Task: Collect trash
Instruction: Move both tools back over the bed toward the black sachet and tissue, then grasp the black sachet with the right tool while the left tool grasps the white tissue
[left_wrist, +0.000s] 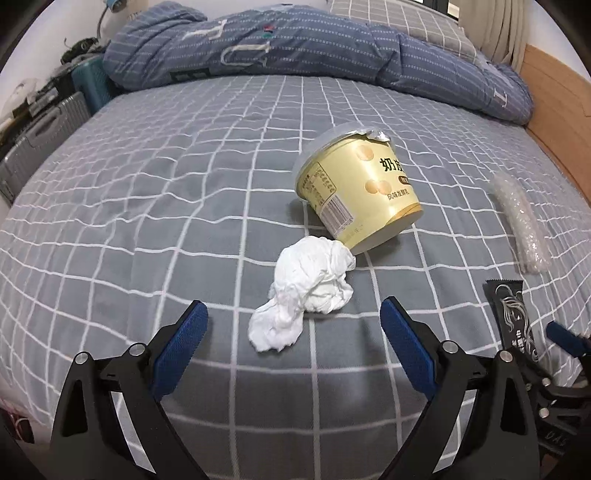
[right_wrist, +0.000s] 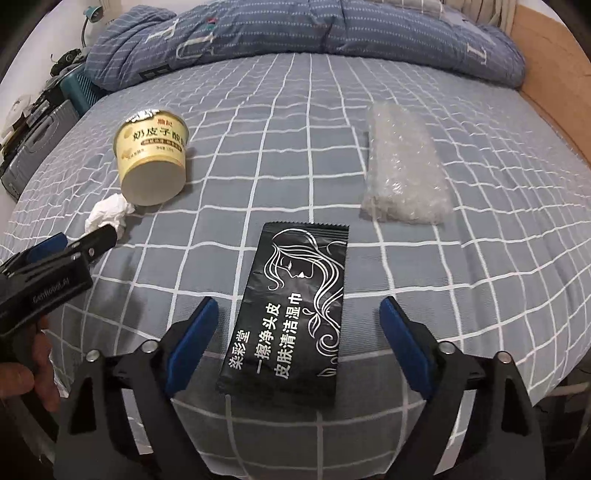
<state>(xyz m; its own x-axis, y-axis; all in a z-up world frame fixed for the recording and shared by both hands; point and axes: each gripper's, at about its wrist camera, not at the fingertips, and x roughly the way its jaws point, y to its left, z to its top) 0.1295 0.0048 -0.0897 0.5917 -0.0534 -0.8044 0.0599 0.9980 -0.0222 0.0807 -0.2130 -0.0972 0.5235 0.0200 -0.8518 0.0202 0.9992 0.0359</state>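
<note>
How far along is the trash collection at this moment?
Nothing looks collected. Left gripper is open around the crumpled white tissue; right gripper is open around the black wet-wipe sachet. The tipped yellow yogurt cup and clear bubble-wrap piece remain on the bed.

My fingers wear ribbed blue rubbery pads on matt black plastic arms with shiny metal rivets. The black sachet is glossy, creased film with silver print. The white tissue is soft crumpled paper. The yellow cup is smooth and slightly shiny, with torn foil at its rim. The bubble wrap is clear and glistening. The bed sheet is matt woven cloth.
</note>
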